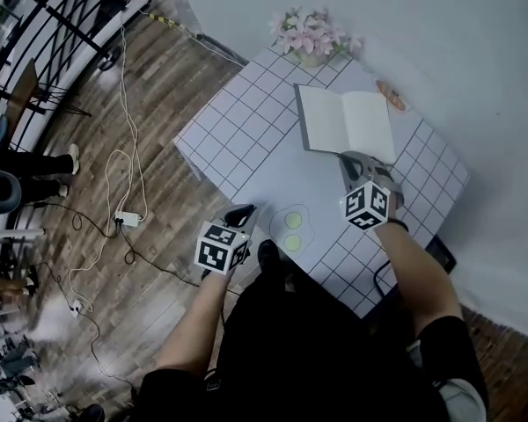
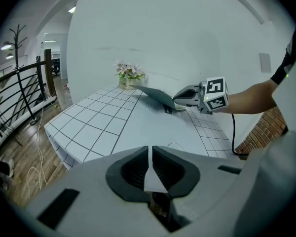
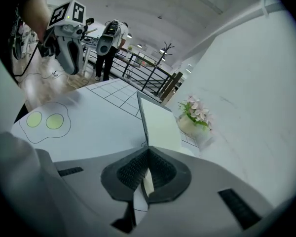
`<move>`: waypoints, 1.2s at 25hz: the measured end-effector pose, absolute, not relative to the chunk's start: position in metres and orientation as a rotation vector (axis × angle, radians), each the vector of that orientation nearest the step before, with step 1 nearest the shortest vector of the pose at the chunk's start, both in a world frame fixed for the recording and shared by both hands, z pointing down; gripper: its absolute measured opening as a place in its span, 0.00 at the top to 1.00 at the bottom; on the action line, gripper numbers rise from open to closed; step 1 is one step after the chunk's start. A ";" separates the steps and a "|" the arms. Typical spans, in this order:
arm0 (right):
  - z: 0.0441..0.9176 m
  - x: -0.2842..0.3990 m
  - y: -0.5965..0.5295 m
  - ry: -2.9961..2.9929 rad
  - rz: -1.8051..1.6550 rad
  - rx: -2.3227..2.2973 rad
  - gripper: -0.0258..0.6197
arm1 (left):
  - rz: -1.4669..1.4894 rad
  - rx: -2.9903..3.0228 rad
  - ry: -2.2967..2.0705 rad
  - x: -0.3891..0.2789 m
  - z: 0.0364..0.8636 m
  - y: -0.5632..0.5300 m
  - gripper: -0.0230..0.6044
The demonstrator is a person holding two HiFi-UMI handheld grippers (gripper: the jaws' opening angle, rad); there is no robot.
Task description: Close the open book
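The open book (image 1: 345, 121) lies on the grid-patterned tablecloth (image 1: 246, 139), cream pages up. My right gripper (image 1: 350, 159) is shut on the book's near edge, and a thin cream sheet shows between its pads (image 3: 148, 154). In the right gripper view the dark cover (image 3: 142, 117) rises steeply beside the cream page (image 3: 162, 126). From the left gripper view the book (image 2: 157, 97) sits tilted up off the cloth, with the right gripper (image 2: 177, 99) at it. My left gripper (image 1: 244, 212) hangs over the table's near left edge, shut and holding nothing (image 2: 150, 149).
A pot of pink flowers (image 1: 311, 35) stands at the table's far corner, behind the book. A fried-egg drawing (image 1: 292, 228) marks the cloth between the grippers. Cables and a power strip (image 1: 128, 219) lie on the wooden floor at left. A white wall runs along the right.
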State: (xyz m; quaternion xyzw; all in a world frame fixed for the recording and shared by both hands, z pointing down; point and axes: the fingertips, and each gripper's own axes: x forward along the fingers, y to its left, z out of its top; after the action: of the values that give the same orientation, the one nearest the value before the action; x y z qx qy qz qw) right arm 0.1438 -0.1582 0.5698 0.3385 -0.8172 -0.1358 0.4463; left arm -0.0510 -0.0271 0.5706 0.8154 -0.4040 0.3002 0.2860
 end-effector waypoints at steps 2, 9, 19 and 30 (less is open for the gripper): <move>0.563 0.151 -0.162 -2.043 -0.302 0.895 0.96 | 0.809 2.191 -1.073 -0.045 0.570 -0.028 0.91; 0.556 0.208 -0.185 -2.039 -0.048 1.181 0.96 | 0.834 2.212 -1.048 -0.026 0.566 -0.030 0.91; 0.602 0.170 -0.164 -2.010 -0.190 0.811 0.74 | 0.857 2.207 -1.046 -0.024 0.564 -0.021 0.91; 0.635 0.119 -0.177 -1.977 -0.291 0.488 0.64 | 0.841 2.121 -1.102 -0.057 0.580 -0.001 0.91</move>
State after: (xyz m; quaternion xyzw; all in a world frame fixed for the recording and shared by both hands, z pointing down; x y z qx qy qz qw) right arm 0.1194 -0.1769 0.6348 0.2032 -0.8233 -0.1214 0.5159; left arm -0.0568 -0.0014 0.5798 0.7986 -0.4150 0.3168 0.2994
